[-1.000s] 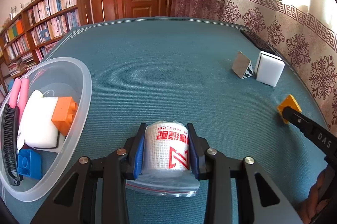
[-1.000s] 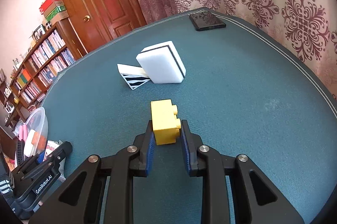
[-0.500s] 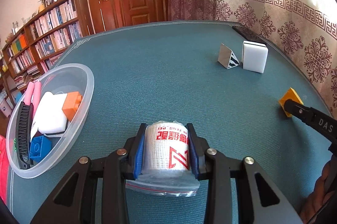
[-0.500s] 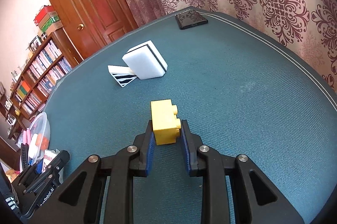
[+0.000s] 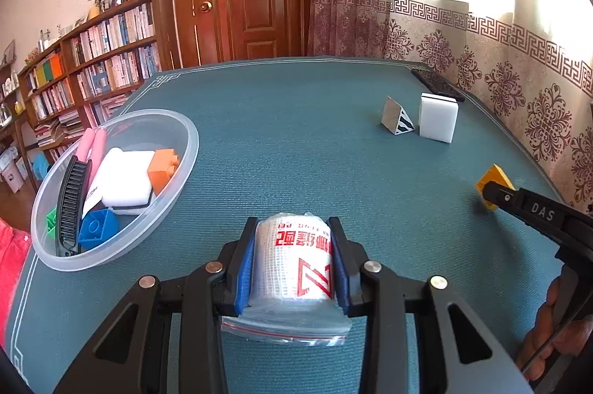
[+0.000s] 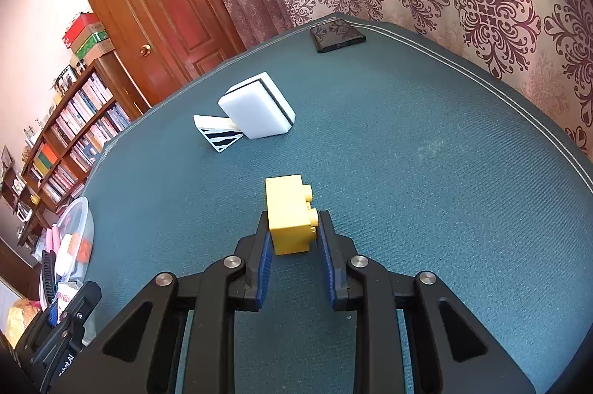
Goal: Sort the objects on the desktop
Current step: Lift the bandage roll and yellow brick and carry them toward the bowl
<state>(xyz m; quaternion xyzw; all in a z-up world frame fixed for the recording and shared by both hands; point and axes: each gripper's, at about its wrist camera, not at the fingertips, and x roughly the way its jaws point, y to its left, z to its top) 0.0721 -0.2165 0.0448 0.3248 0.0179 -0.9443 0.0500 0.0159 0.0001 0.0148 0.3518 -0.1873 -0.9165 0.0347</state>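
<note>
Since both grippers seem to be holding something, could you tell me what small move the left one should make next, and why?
Probably carry the left gripper leftward over the clear plastic bowl. Its blue pads are closed on the bagged white gauze roll with red print, and the bowl already holds sorted items such as the orange toy brick and black comb.

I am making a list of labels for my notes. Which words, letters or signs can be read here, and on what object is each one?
"DAS": white letters on the right tool arm.
"obotAI": partly cut off, on the left tool body at the right wrist view's lower left.
Red print and a red logo on the bandage roll: upside down, not readable.
Book spines: too small.
</note>
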